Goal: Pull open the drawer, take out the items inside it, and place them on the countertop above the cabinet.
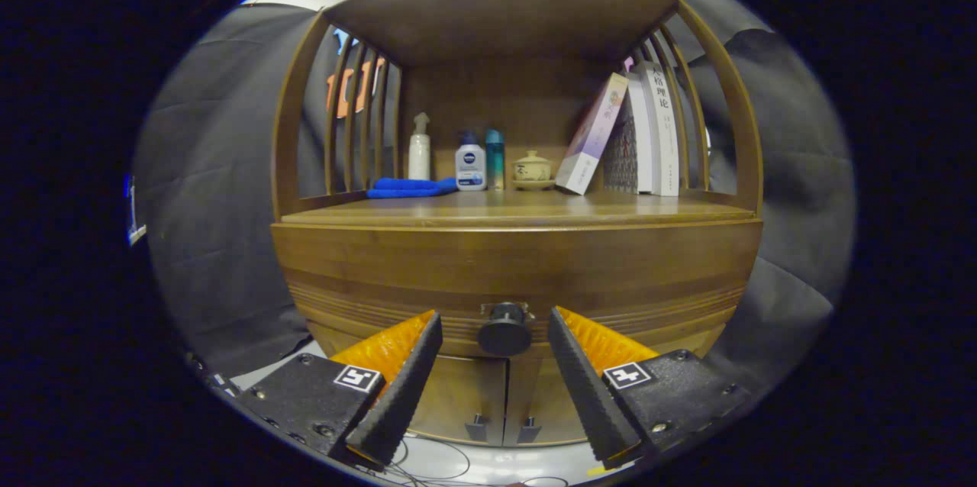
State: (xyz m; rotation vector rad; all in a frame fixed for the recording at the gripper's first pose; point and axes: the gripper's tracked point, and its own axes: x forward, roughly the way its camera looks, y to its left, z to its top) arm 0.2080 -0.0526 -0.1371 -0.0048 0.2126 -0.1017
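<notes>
Wooden cabinet (pixel 519 258) fills my view, its surface (pixel 519 208) carrying bottles and books. My tongs (pixel 494 330) stand spread around the drawer knob (pixel 504 330) — not touching. Knob looks small, hard, smooth — I'd pinch it squarely; the drawer (pixel 519 281) probably drags heavy.

countertop (pixel 519 211) | blue cloth (pixel 408 187) | bottles (pixel 470 163) | lidded cup, perhaps ceramic (pixel 532 167) | books (pixel 649 132)
</notes>
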